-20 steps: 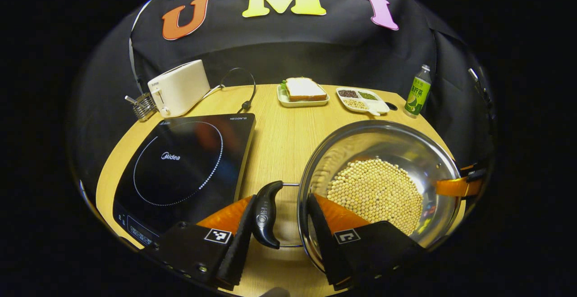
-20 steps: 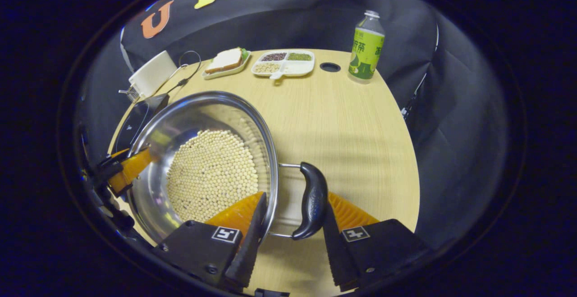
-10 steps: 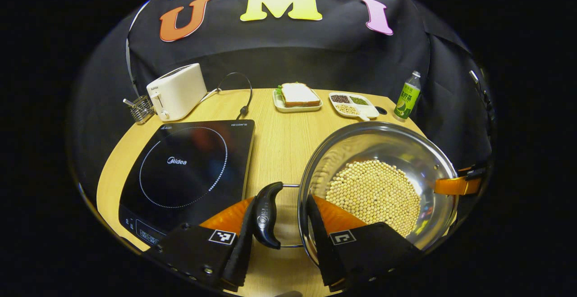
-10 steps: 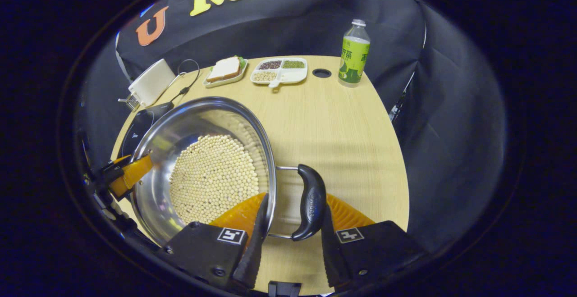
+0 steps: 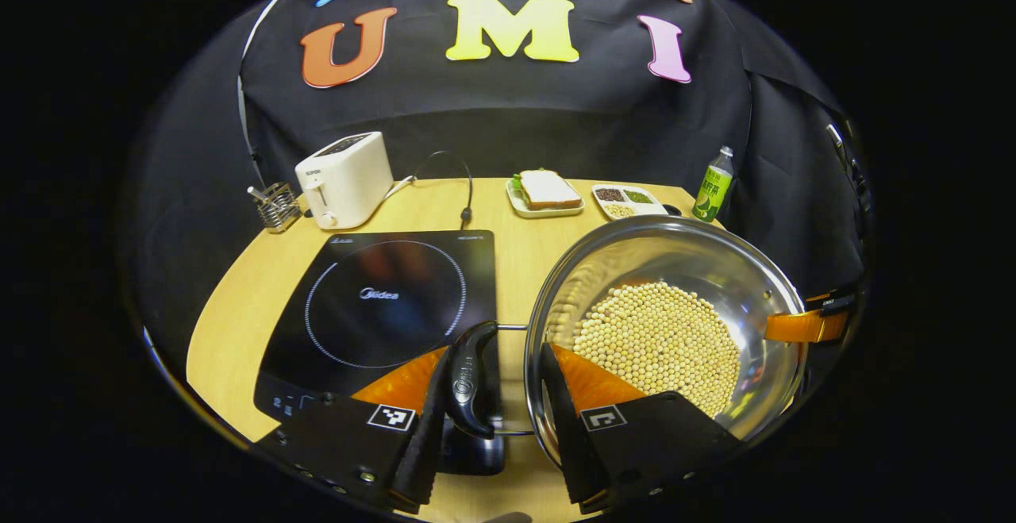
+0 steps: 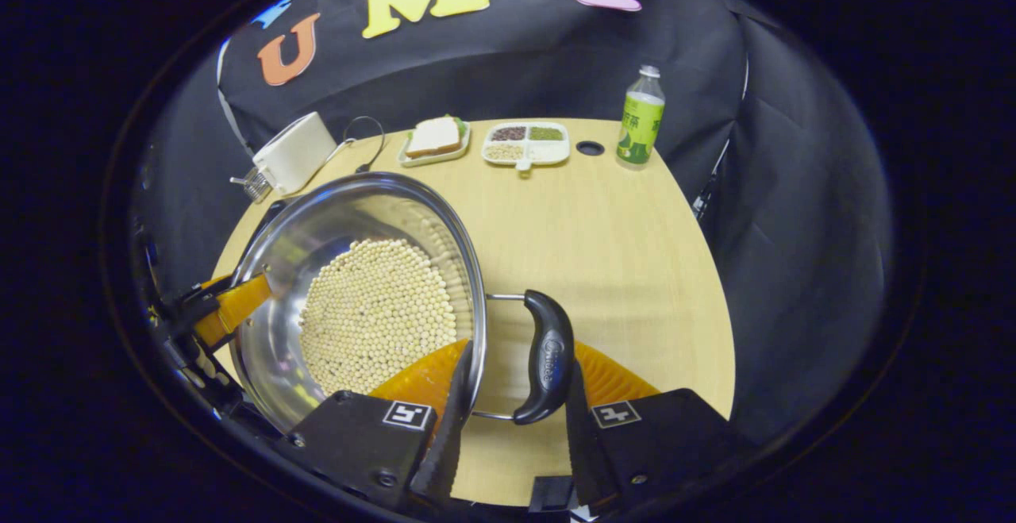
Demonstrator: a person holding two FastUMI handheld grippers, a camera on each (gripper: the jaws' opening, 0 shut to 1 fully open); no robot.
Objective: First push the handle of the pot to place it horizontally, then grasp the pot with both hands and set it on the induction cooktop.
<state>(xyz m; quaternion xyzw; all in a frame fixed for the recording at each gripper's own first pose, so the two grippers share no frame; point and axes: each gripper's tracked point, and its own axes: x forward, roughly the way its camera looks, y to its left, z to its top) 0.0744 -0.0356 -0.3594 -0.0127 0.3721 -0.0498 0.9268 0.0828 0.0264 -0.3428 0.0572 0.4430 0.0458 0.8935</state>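
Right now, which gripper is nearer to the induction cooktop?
Left. The left gripper holds the pot handle at the induction cooktop's near corner; the right gripper holds the opposite handle, farther away.

Far edge: toaster, sandwich plate, grain tray, bottle.

A staged kitchen booth: toaster, induction cooktop, sandwich plate on a table.

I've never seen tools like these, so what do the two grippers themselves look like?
Each gripper, left and right, has two flat, wedge-shaped fingers that narrow toward the tips. Each finger sits on a blocky black base bearing a small square black-and-white marker, with ribbed orange parts behind.
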